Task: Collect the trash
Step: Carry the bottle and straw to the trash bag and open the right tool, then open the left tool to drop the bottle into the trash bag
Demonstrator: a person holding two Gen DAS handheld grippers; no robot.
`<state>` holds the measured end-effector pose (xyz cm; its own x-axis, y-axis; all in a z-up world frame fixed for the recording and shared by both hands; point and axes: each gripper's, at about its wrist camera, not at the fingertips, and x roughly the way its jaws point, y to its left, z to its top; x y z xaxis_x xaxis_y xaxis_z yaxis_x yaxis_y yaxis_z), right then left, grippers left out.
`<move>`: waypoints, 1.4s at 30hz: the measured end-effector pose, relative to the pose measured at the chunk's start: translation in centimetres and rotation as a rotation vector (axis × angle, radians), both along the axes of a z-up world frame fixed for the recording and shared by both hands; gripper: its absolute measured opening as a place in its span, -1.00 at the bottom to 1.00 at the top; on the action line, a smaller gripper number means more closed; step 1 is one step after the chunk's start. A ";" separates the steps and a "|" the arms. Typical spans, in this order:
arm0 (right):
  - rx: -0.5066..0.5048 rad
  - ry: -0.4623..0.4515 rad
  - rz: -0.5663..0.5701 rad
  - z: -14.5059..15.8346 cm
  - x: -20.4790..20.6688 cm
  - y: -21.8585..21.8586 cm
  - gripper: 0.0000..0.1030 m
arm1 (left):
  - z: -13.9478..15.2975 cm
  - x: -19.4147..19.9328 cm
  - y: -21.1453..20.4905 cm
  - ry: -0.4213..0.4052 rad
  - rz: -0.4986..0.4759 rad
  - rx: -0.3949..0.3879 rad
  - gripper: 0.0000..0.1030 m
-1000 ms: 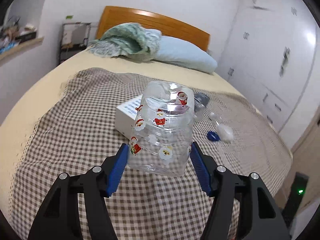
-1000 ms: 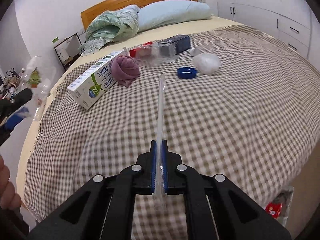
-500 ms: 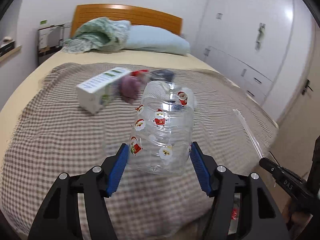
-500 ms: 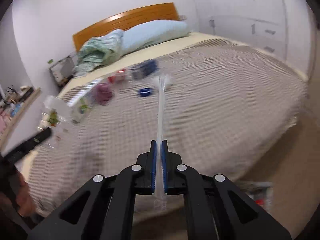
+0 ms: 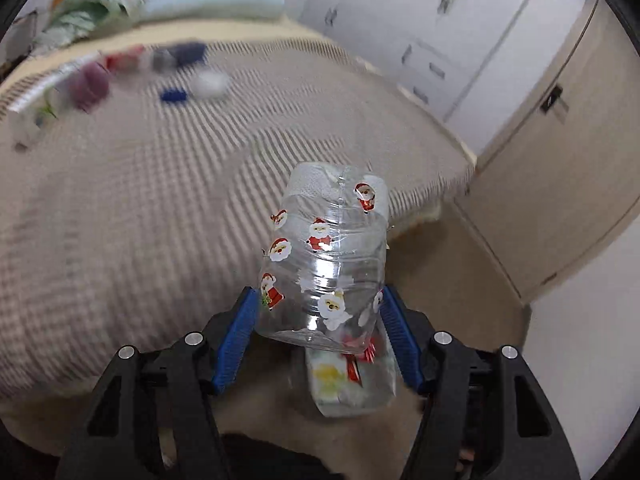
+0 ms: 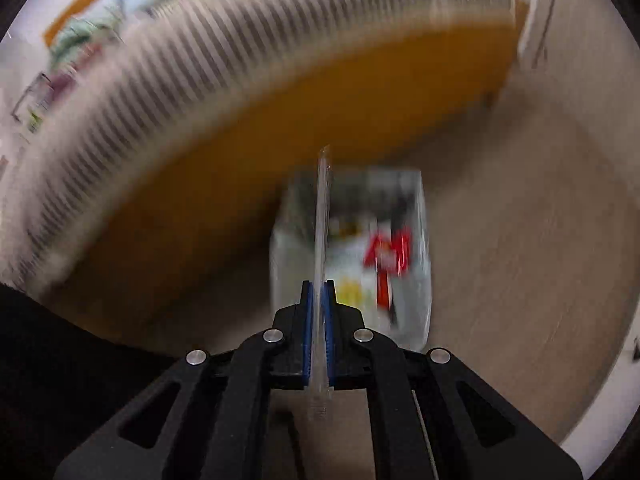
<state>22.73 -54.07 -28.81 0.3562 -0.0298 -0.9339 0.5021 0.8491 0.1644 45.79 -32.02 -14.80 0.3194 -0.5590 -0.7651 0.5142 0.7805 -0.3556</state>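
- A bed point(image 5: 120, 208) under a brown-and-white checked cover fills the left of the left wrist view; white wardrobe doors point(image 5: 420, 28) stand behind it, a beige door point(image 5: 560, 184) to the right, and tan floor point(image 6: 520, 240) lies below.
- At the bed's head lie a pale blue pillow point(image 5: 212, 0) and a crumpled green blanket point(image 5: 100, 0).
- Far up the cover, blurred, sit a blue cap point(image 5: 174, 94), a white wad point(image 5: 210, 84), a purple lump point(image 5: 90, 86) and a white carton point(image 5: 28, 116).
- On the floor beside the bed's foot stands a clear bin bag point(image 6: 360, 256) with red and yellow wrappers inside; the bed's orange side board point(image 6: 280, 120) curves just behind it.
- The left gripper point(image 5: 320, 332) clamps its blue pads on a clear plastic bottle point(image 5: 328, 256) printed with Santa figures, directly over the bag; the bottle's long axis runs away from the camera, tilted slightly right.
- The right gripper point(image 6: 318, 320) is pinched tight on a clear straw point(image 6: 322, 220), which points straight out along the fingers, its far end across the bag's rim.
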 end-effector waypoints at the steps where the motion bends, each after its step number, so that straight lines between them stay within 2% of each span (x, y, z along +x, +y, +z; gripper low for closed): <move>1: 0.015 0.025 -0.007 -1.7 -0.1 -0.2 -0.89 | -0.6 -0.5 -1.2 0.013 -0.018 0.021 0.18; 4: 0.089 0.071 -0.007 -6.7 0.6 -0.6 -0.89 | -1.8 -1.1 -4.4 0.023 -0.051 0.096 0.18; 8: 0.134 0.076 -0.005 -10.7 3.4 -1.2 -0.88 | -5.2 -0.9 -8.5 0.127 -0.044 0.180 0.18; 9: 0.158 0.064 0.001 -11.5 3.6 -1.4 -0.74 | -6.2 -0.9 -9.4 0.147 -0.041 0.201 0.18; 10: 0.194 0.057 0.010 -12.4 4.3 -1.6 -0.41 | -7.5 -1.1 -10.6 0.152 -0.052 0.232 0.18; 11: 0.226 0.076 0.016 -13.7 5.0 -1.9 0.21 | -9.0 -1.4 -12.0 0.139 -0.078 0.291 0.18; 12: 0.241 0.102 0.003 -14.7 5.3 -2.1 0.29 | -10.2 -1.7 -13.2 0.141 -0.100 0.354 0.18; 13: 0.257 0.094 -0.009 -15.0 5.3 -2.4 0.29 | -11.6 -1.7 -14.2 0.174 -0.126 0.396 0.18; 15: 0.292 0.041 -0.026 -14.7 4.2 -3.1 0.29 | -13.5 -1.7 -16.0 0.238 -0.159 0.422 0.18; 18: 0.233 -0.019 -0.084 -12.3 1.3 -4.8 0.29 | -16.0 -1.7 -18.6 0.219 -0.199 0.531 0.18; 20: 0.181 -0.055 -0.146 -10.2 -1.7 -6.7 0.29 | -18.2 -1.1 -20.9 0.230 -0.216 0.596 0.18; 22: 0.158 -0.073 -0.195 -8.9 -3.9 -8.1 0.29 | -20.7 -0.8 -23.3 0.204 -0.233 0.658 0.18; 24: 0.153 -0.101 -0.256 -7.8 -6.5 -9.9 0.29 | -23.9 -1.5 -25.7 0.167 -0.273 0.718 0.19; 26: 0.149 -0.127 -0.292 -6.8 -8.6 -10.9 0.29 | -27.8 -1.5 -26.7 0.190 -0.291 0.741 0.23; 27: 0.143 -0.140 -0.304 -6.4 -9.4 -11.2 0.29 | -29.3 -1.7 -26.8 0.196 -0.294 0.752 0.31; 28: 0.142 -0.143 -0.310 -6.3 -9.9 -11.4 0.29 | -30.8 -1.4 -26.8 0.183 -0.283 0.794 0.63; 30: 0.140 -0.141 -0.315 -6.6 -10.6 -11.7 0.29 | -32.5 -1.7 -26.1 0.148 -0.248 0.805 0.71; 34: 0.164 -0.119 -0.324 -7.9 -10.9 -11.8 0.29 | -33.9 -1.7 -25.8 0.226 -0.287 0.877 0.71; 35: 0.170 -0.114 -0.320 -8.2 -10.7 -11.7 0.29 | -33.8 -2.2 -25.9 0.218 -0.293 0.896 0.71; 42: 0.138 -0.077 -0.251 -8.1 -9.4 -9.6 0.29 | -32.6 -4.4 -26.7 0.206 -0.317 0.899 0.75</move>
